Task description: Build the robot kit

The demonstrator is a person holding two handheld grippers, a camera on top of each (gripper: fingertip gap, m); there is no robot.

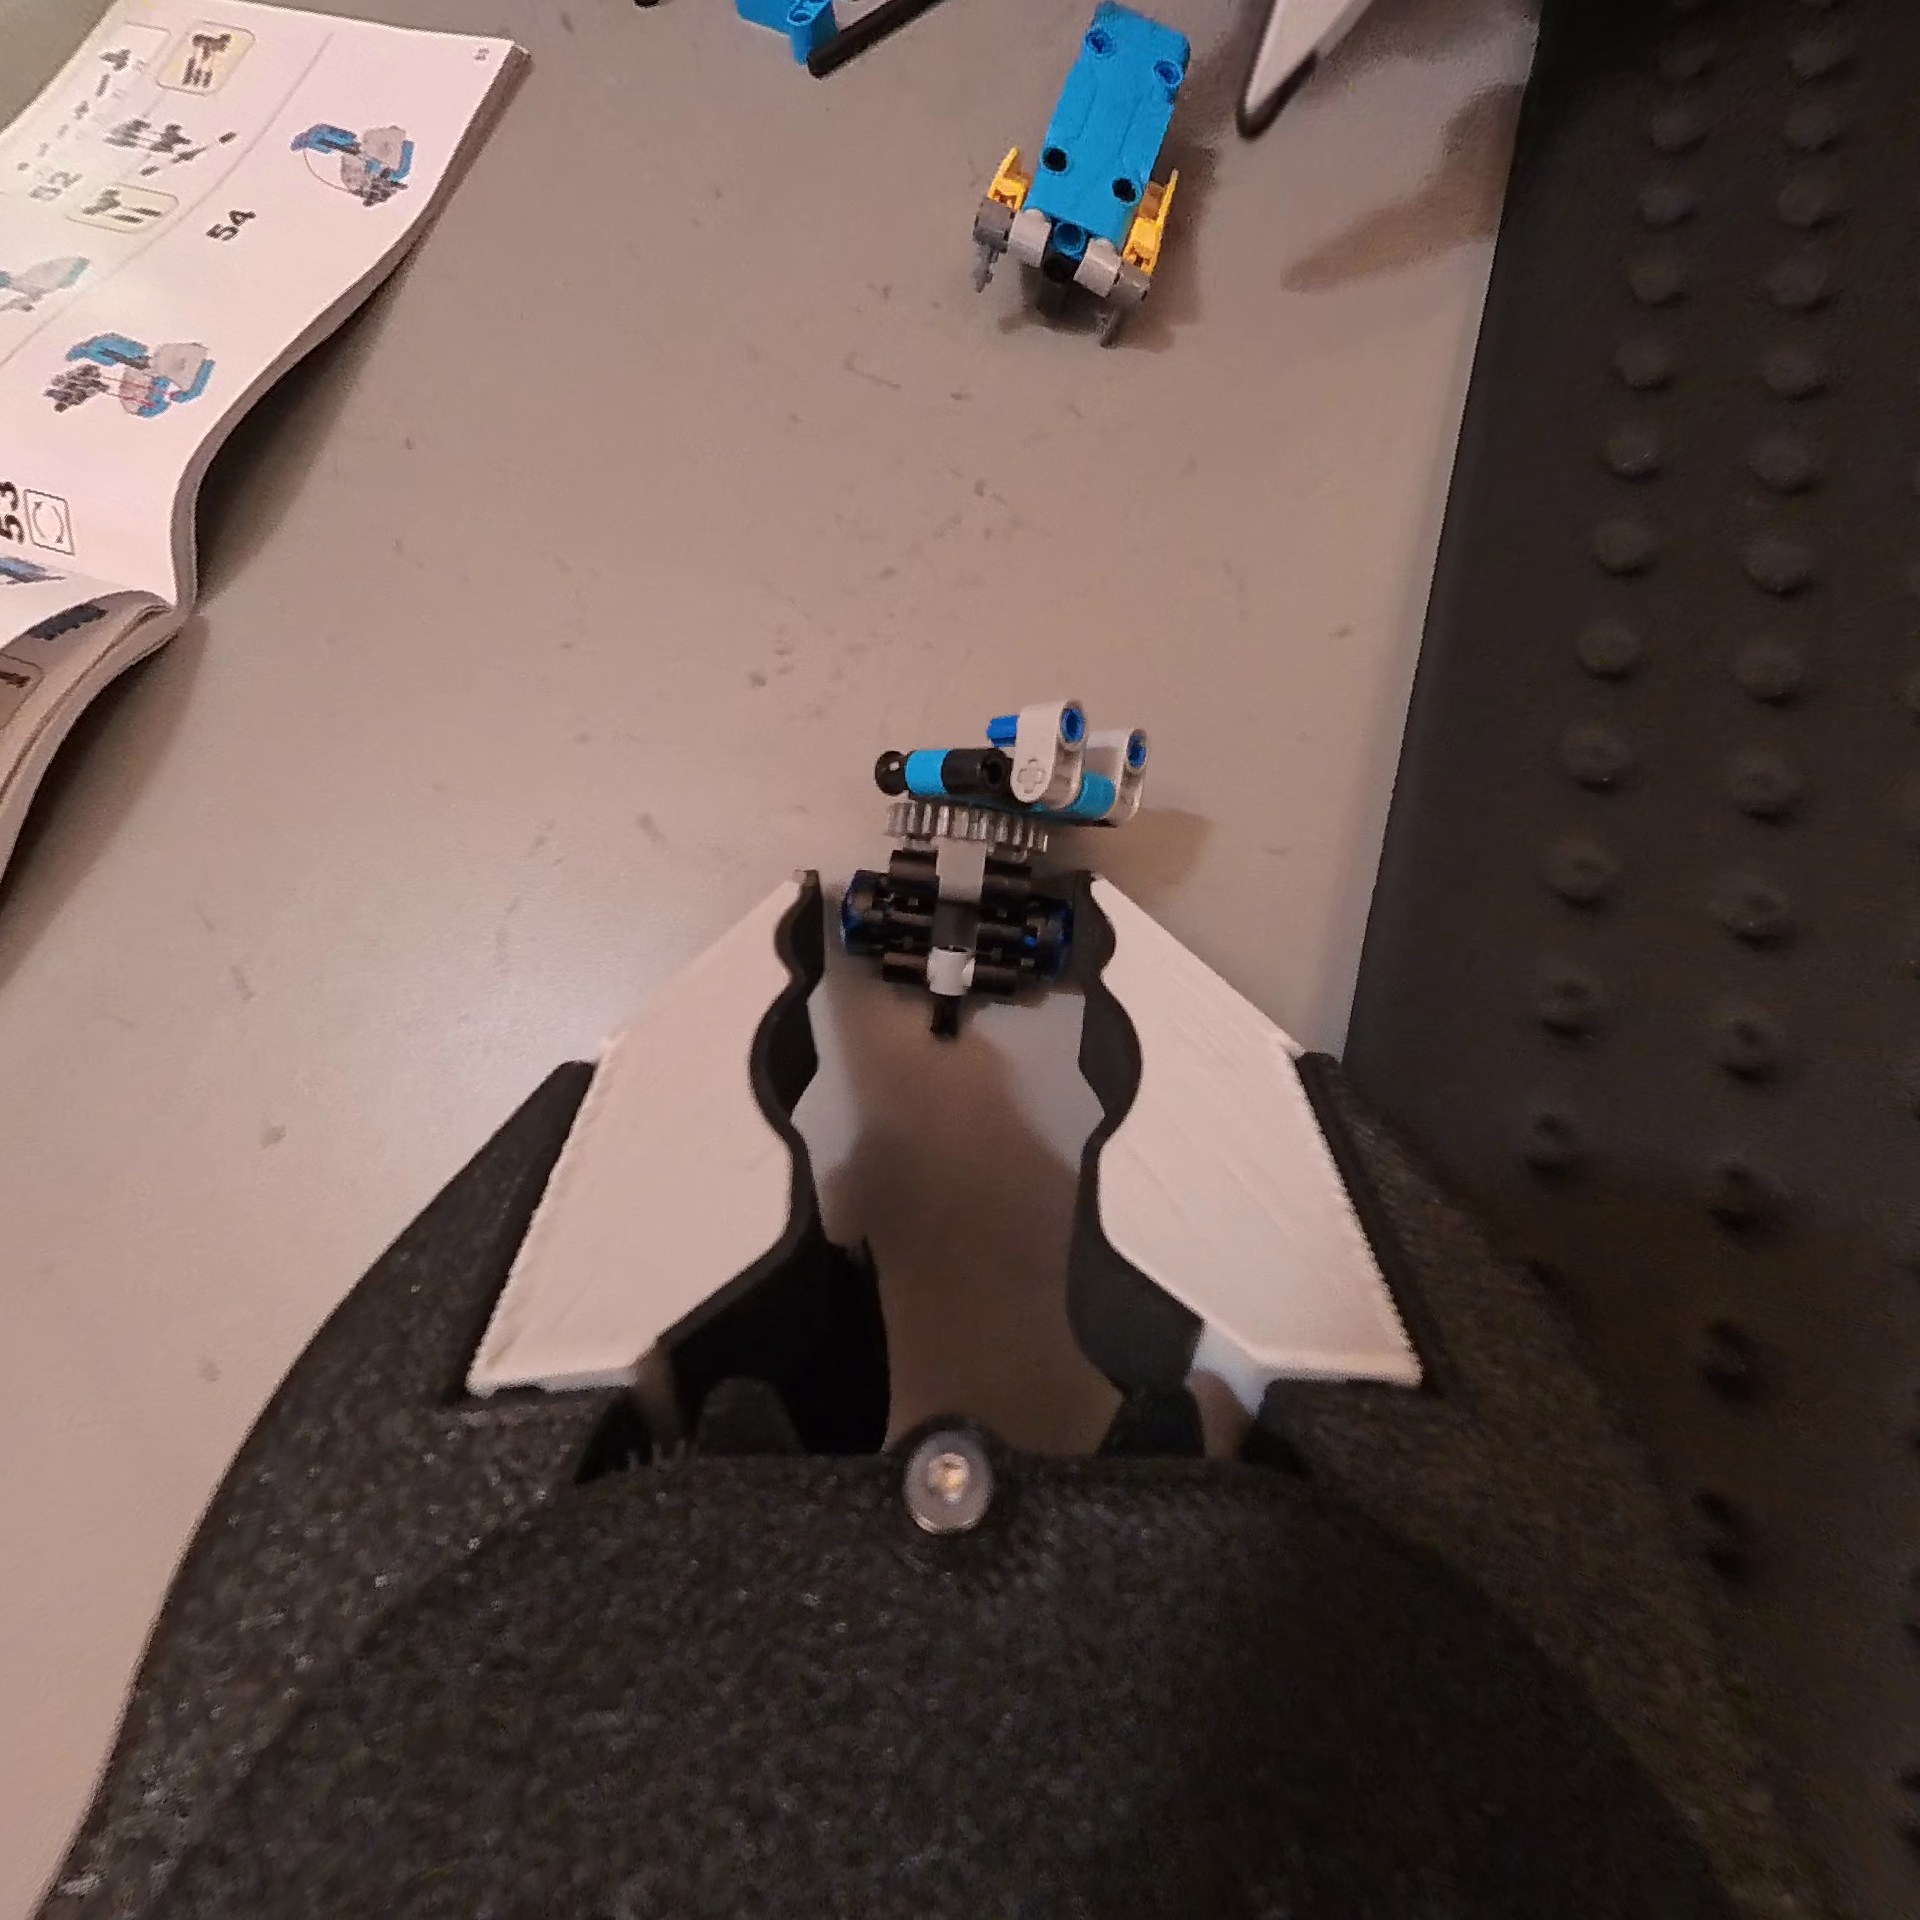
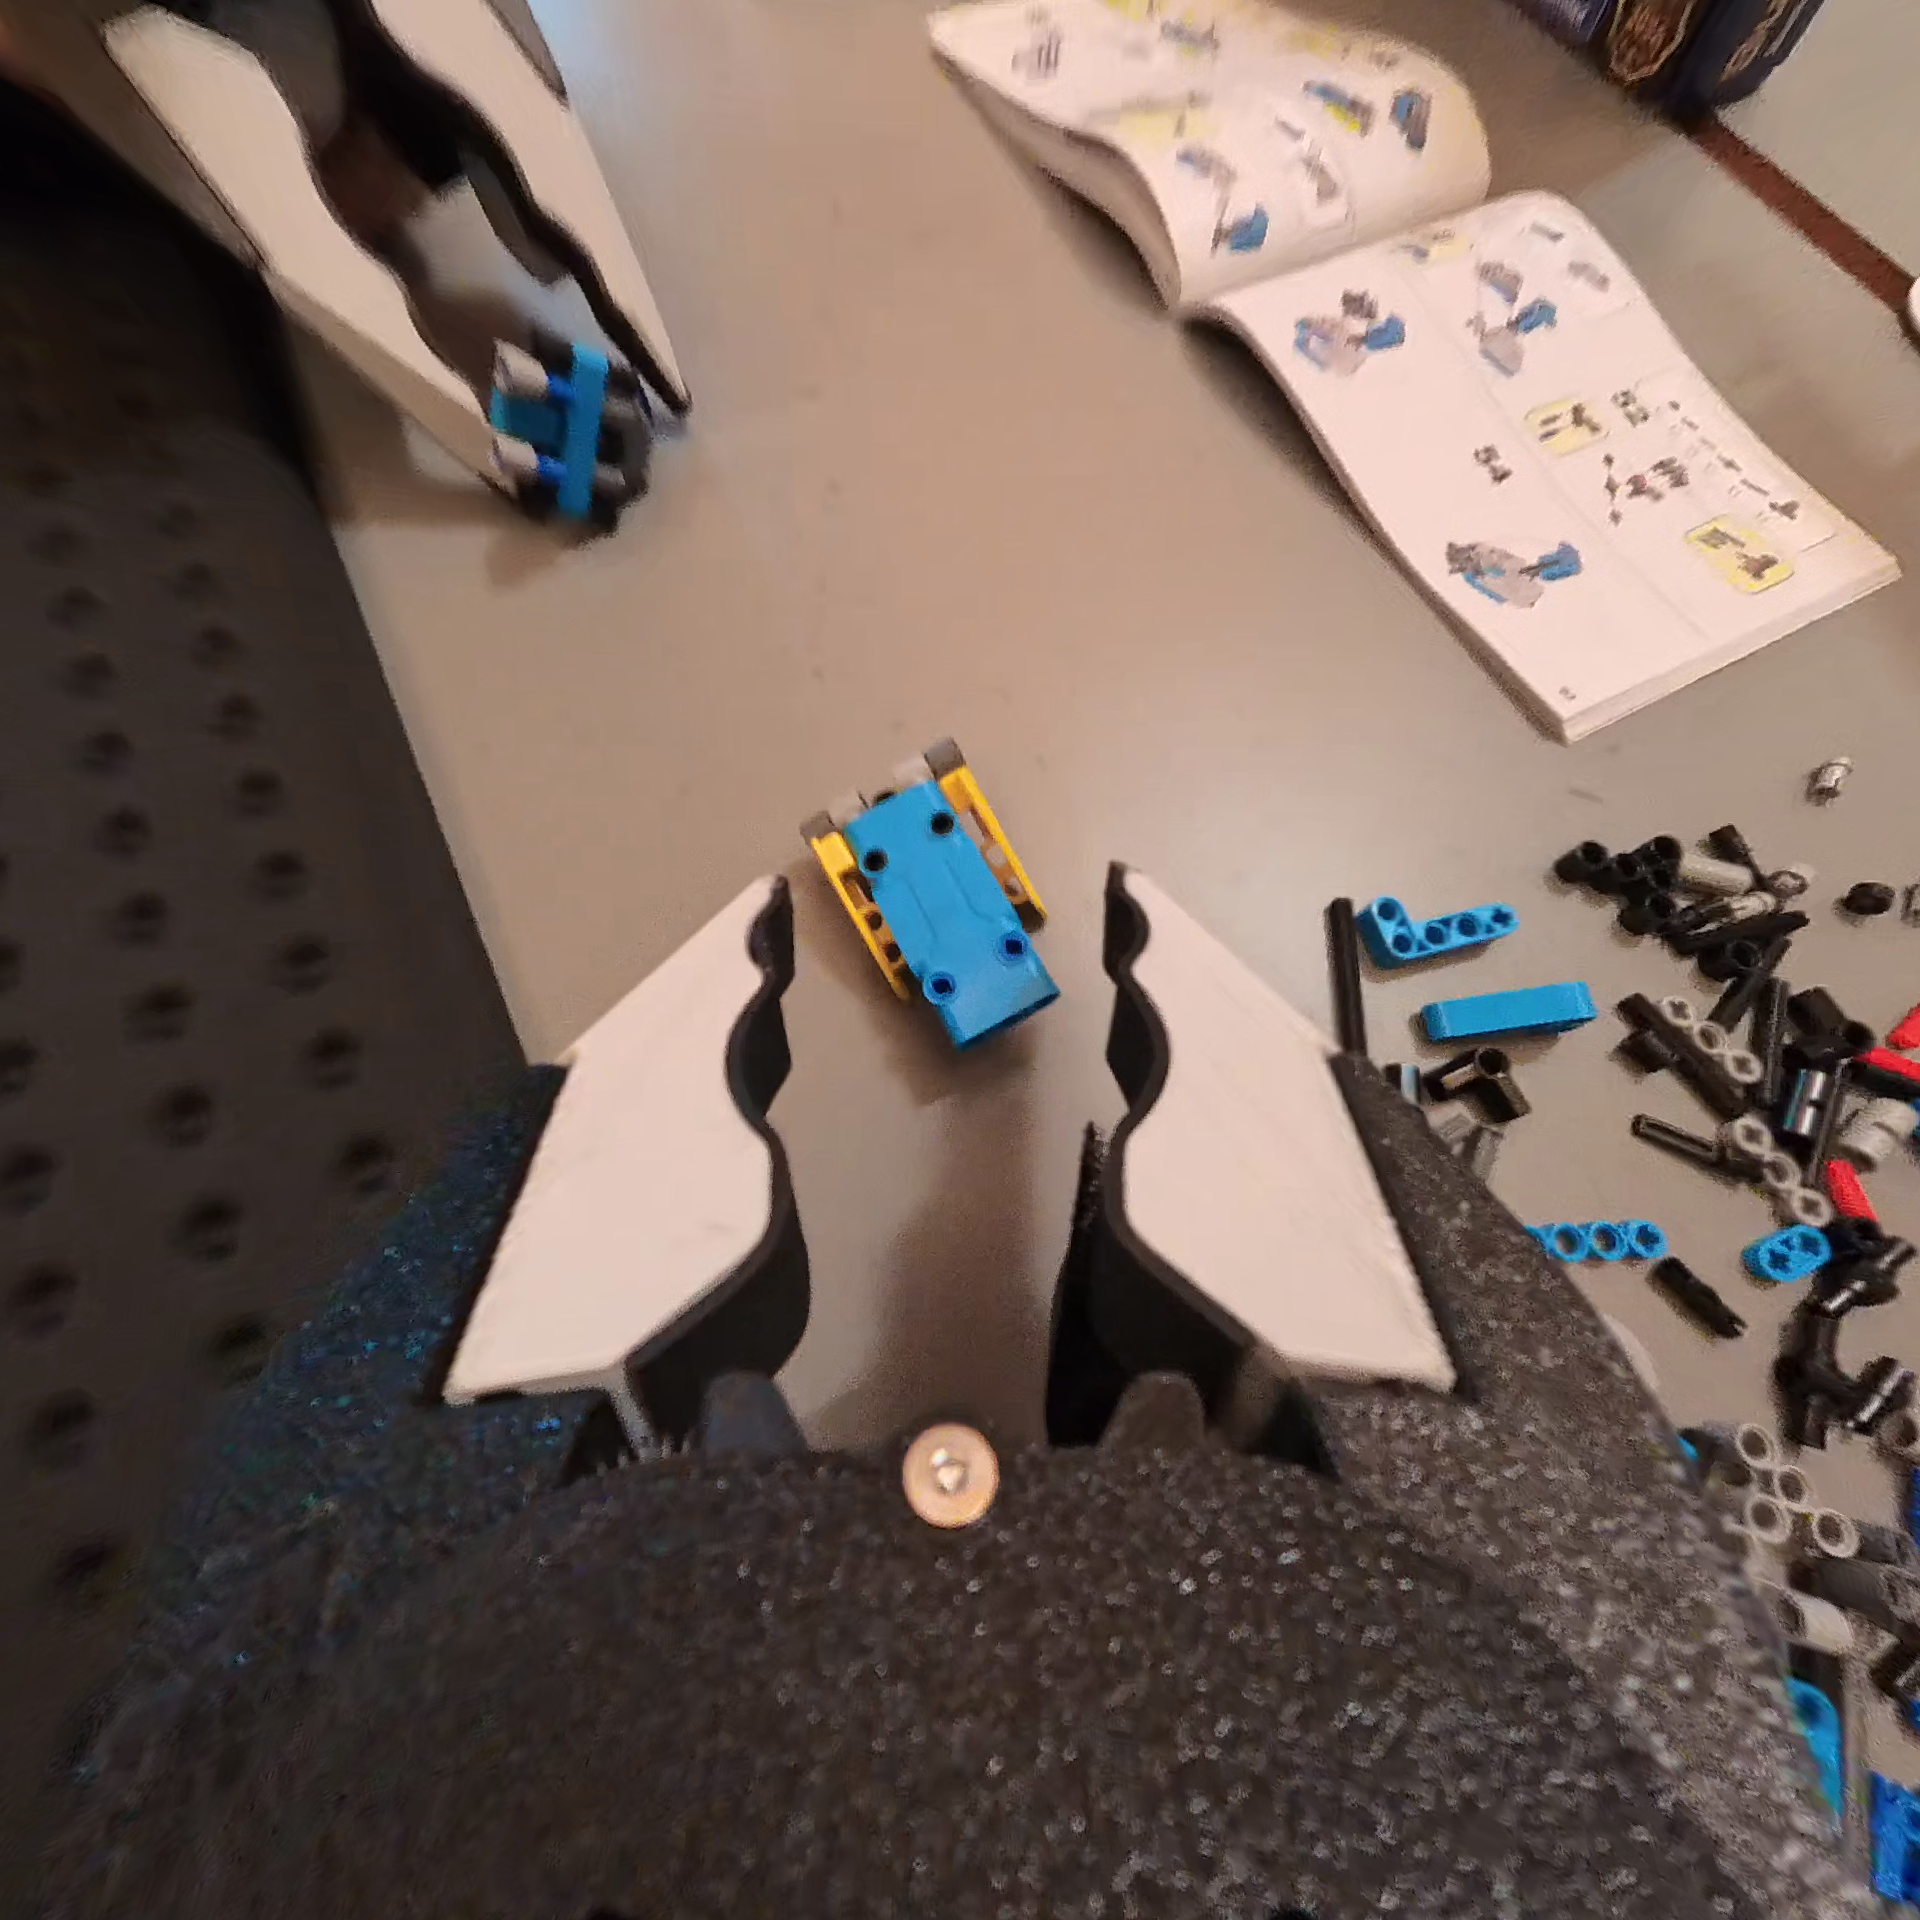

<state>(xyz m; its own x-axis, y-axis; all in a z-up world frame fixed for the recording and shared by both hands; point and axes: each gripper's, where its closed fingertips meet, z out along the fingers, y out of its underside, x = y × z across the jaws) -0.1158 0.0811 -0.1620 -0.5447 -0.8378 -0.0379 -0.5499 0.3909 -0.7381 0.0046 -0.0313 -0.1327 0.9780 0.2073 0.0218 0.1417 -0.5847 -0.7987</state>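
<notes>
My left gripper [image 1: 945, 885] is shut on a small assembly [image 1: 961, 914] of black, grey and blue pegs with a grey gear, held by its two blue ends low over the grey table. It also shows in the right wrist view [image 2: 566, 431], between the left gripper's tips [image 2: 582, 442]. My right gripper [image 2: 945, 888] is open. A blue and yellow block assembly [image 2: 935, 914] lies on the table between its fingertips, with a gap on each side. That assembly also shows in the left wrist view [image 1: 1091, 177], with a white finger [image 1: 1288, 62] of the right gripper just beyond it.
An open instruction booklet [image 2: 1507, 416] lies at the far side of the table [image 2: 935, 520] and shows in the left wrist view [image 1: 208, 260]. A dark studded mat [image 1: 1714, 727] [image 2: 156, 831] borders the table. A pile of loose black, blue, grey and red pieces [image 2: 1766, 1091] lies right of my right gripper. The left gripper's tips are roughly 20 cm from the right gripper's.
</notes>
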